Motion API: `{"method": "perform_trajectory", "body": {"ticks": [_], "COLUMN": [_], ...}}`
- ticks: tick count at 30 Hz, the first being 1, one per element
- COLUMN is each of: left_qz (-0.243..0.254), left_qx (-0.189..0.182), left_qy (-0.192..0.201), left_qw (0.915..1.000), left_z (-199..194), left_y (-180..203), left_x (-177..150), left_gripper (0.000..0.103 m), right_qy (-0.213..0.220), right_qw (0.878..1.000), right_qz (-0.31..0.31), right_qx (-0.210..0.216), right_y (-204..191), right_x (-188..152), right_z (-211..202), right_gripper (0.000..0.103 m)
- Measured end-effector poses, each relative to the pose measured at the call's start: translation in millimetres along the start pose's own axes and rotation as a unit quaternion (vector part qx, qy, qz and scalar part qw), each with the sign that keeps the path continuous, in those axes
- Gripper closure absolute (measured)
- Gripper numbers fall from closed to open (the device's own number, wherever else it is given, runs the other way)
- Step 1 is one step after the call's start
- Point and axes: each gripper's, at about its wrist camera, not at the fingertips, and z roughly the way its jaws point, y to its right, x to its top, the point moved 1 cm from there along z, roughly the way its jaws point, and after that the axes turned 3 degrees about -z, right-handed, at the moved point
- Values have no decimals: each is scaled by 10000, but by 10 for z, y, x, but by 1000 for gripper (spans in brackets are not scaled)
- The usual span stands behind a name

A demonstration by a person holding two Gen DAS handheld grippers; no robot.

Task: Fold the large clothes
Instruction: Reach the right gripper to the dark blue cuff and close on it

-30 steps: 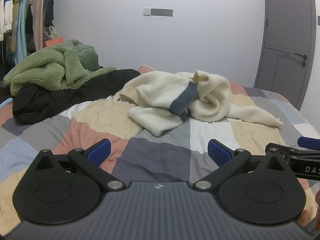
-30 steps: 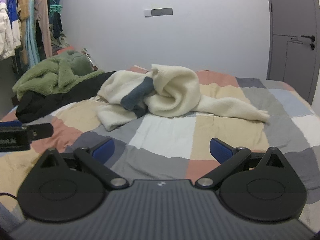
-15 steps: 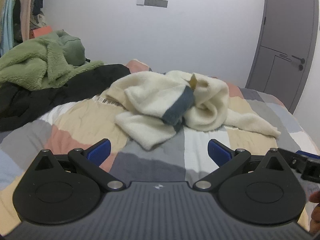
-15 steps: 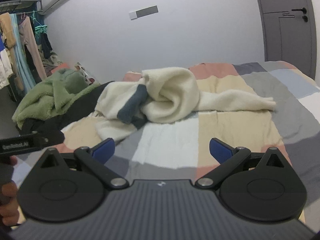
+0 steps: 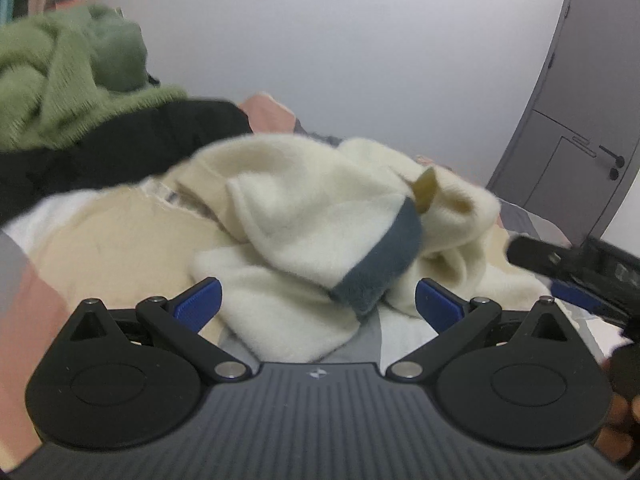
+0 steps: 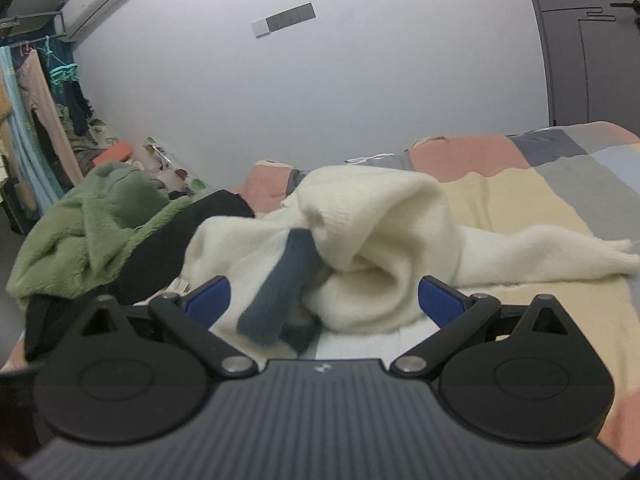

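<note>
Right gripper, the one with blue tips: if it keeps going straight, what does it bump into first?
Most likely the crumpled cream fleece garment, right at its dark blue-grey cuff, which sits between the open jaws of the right gripper. Depth is hard to judge, but nothing else lies in front of it.

Left wrist view: the green fleece garment [image 5: 60,92] is cut off by the left edge and smeared with blur. The black garment [image 5: 120,152] runs out of frame at left, its shape unreadable. The right gripper [image 5: 576,276] enters blurred at the right edge; its jaw position cannot be told. Fingers [image 5: 618,440] at lower right are cropped.

Right wrist view: the cream sweater [image 6: 380,240] is partly hidden behind the gripper body; its dark blue cuff [image 6: 280,292] is blurred.
</note>
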Motion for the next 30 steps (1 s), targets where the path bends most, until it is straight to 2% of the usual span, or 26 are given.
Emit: {"method": "perform_trajectory", "body": {"ticks": [4,6,8,9,10,13,16,18,22,24,26,29,30], "left_qz": [-197,-352,-416,-488,-574,-994,-1361,-1404,-1388,-1309,-1224,-1096,-1057], "left_qx": [-262,-397,-427,-437,-458,-385,-336,-251,-107,-52,-13,18,0], "left_qy": [3,67,125,143,172,320,307,298,450,486,575,720,765], "left_qw": [9995,9986,9981,9978,9971,9938,9897,9893,9892,9902,9908,9914,9914], "left_z": [343,465,561,617,649,711,755,750,628,538,435,219,160], "left_y": [-209,-313,-410,-480,-547,-794,-1055,-1172,-1263,-1252,-1221,-1154,-1122], "left_x": [-121,-150,-166,-162,-165,-140,-112,-80,-16,4,16,3,-3], "left_gripper": [0,0,0,0,0,11,13,14,14,14,14,14,14], "right_qy": [-12,-73,-142,-205,-265,-361,-348,-637,-351,-313,-266,-189,-116], "right_qw": [9998,9997,9987,9979,9966,9894,9837,9861,9921,9921,9924,9923,9918], "right_qz": [152,130,188,249,314,444,455,284,-314,-322,-375,-624,-707], "right_qx": [93,218,442,558,716,1335,1706,1511,1165,1170,1139,1055,1054], "right_y": [67,76,71,66,57,-5,-85,-163,-308,-339,-347,-374,-370], "right_x": [-117,-212,-286,-314,-332,-380,-440,-491,-591,-606,-583,-518,-498], "right_z": [411,596,769,844,909,1047,1146,1294,1403,1397,1371,1241,1165], "right_gripper": [6,10,22,24,26,28,29,29,30,38,58,73,75]}}
